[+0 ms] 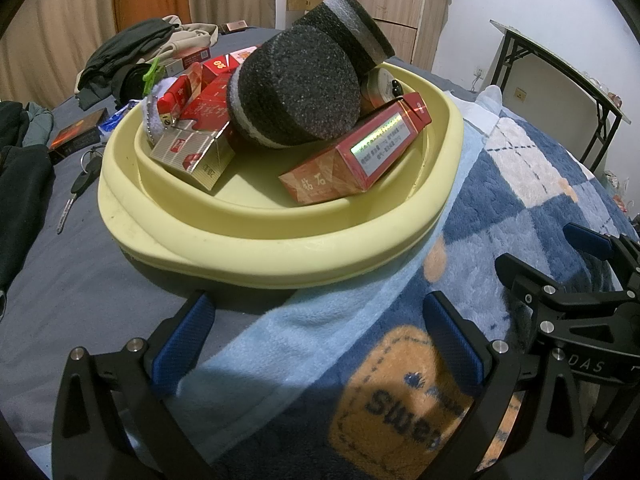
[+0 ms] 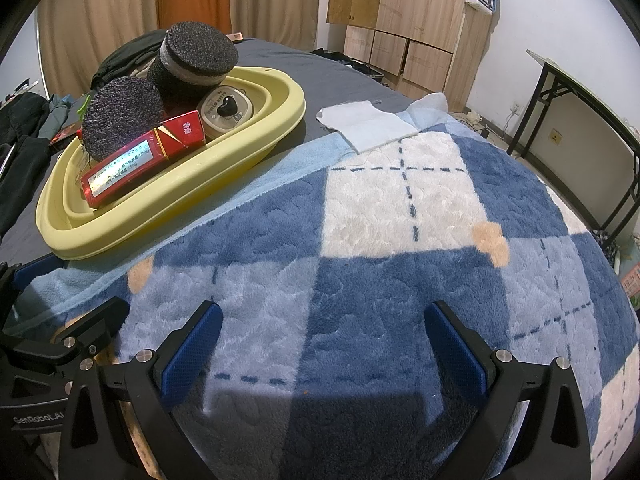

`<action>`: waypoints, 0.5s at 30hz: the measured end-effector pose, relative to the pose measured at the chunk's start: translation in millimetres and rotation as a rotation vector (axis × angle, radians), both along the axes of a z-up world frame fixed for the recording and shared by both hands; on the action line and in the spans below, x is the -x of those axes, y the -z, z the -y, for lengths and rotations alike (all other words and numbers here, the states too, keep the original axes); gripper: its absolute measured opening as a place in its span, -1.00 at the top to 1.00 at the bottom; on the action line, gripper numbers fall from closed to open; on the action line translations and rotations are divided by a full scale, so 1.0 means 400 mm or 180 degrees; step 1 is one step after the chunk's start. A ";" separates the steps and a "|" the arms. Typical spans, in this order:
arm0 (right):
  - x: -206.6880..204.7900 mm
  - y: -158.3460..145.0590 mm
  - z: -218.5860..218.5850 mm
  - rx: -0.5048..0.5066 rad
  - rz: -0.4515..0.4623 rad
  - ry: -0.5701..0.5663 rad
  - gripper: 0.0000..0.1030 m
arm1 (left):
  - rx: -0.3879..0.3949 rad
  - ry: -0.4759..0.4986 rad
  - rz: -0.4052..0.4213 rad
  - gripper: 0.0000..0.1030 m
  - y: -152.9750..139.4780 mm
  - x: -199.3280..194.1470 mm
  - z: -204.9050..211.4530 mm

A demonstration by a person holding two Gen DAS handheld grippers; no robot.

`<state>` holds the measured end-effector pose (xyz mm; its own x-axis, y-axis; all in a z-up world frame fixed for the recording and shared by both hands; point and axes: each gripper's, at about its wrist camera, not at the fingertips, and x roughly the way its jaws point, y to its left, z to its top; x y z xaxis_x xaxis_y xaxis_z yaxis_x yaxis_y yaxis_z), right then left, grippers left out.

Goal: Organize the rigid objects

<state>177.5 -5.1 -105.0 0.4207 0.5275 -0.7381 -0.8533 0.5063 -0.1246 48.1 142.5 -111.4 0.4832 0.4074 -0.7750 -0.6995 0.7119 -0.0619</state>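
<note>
Left gripper point(image 1: 316, 344) and right gripper point(image 2: 322, 354) are both spread wide, holding nothing. Far left on the blanket point(image 2: 400, 200), the basin point(image 1: 280, 248) holds light, stiff boxes point(image 1: 356, 156); grasp across the flat sides.

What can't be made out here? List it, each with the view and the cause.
- Floor of the yellow basin, both views: covered by the foam discs and red boxes.
- Small print on the long red box's label, both views: glare, too small.
- Dark box beside the basin, left wrist view: lettering too small.
- Folding table, right wrist view: cut off by the edge.
</note>
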 end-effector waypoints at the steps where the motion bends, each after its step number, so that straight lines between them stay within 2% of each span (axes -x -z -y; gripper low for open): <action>1: 0.000 0.001 -0.002 0.0000 0.0000 0.0000 -1.00 | 0.0000 0.0000 0.0000 -1.00 0.001 0.001 -0.002; 15: 0.000 -0.001 0.001 0.0000 0.0000 0.0001 -1.00 | 0.0000 0.0000 0.0000 -1.00 0.000 0.000 0.000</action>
<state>177.4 -5.7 -104.6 0.4209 0.5274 -0.7380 -0.8532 0.5065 -0.1247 48.1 142.4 -111.4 0.4832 0.4075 -0.7749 -0.6996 0.7118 -0.0619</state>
